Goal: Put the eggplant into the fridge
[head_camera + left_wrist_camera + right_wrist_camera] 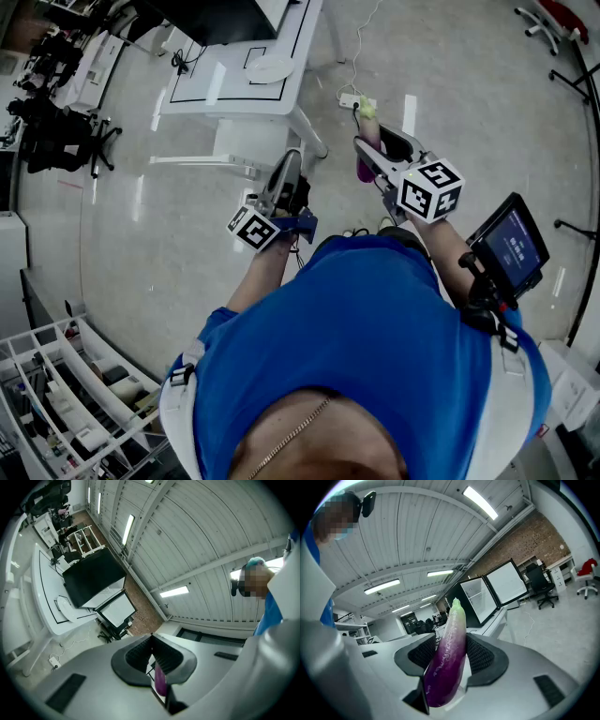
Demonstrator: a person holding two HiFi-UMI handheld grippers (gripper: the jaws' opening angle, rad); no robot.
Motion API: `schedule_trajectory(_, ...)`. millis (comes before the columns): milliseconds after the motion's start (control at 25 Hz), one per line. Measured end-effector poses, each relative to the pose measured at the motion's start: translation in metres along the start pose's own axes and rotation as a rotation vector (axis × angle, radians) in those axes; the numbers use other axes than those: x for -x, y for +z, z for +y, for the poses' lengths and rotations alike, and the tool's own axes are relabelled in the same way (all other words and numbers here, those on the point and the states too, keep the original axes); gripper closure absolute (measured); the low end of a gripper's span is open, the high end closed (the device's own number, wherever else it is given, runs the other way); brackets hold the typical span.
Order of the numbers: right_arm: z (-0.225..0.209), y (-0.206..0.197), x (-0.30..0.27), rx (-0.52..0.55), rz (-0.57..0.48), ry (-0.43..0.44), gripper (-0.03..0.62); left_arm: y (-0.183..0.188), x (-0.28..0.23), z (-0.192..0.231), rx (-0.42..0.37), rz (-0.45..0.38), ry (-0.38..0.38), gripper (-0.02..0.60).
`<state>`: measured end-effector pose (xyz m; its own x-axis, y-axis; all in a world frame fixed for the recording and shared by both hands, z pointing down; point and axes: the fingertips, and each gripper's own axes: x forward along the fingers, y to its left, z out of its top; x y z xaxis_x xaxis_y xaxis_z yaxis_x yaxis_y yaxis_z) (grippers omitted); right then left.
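Lab floor far below: right gripper (452, 641) clamps the long purple, green-tipped eggplant (446, 670), tip jutting ahead, so it may pivot loose; left gripper (151, 639) closed, empty.

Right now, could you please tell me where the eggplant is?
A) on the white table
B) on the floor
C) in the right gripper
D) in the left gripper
C: the right gripper grips the eggplant between its pads, green tip pointing outward.

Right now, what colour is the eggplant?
The eggplant is purple with a pale green tip, clearest in the right gripper view.
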<state>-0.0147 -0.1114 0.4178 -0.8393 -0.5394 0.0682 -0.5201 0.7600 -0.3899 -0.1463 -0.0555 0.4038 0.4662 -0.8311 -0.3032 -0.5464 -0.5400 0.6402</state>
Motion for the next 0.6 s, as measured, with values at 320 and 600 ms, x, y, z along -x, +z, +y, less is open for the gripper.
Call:
schedule_trajectory(320,0.0013,0.0081,-0.0040,0.016,-0.011,0.002,0.385,0.0041,-0.0051,0.0013,0.002,-0.005,-0.010,0.574)
schedule_trajectory(600,-0.0001,0.0098,-0.0011,0.012,-0.022,-0.016,0.385,0.0005,-0.0082,0.0009,0.016,0.010,-0.022,0.574)
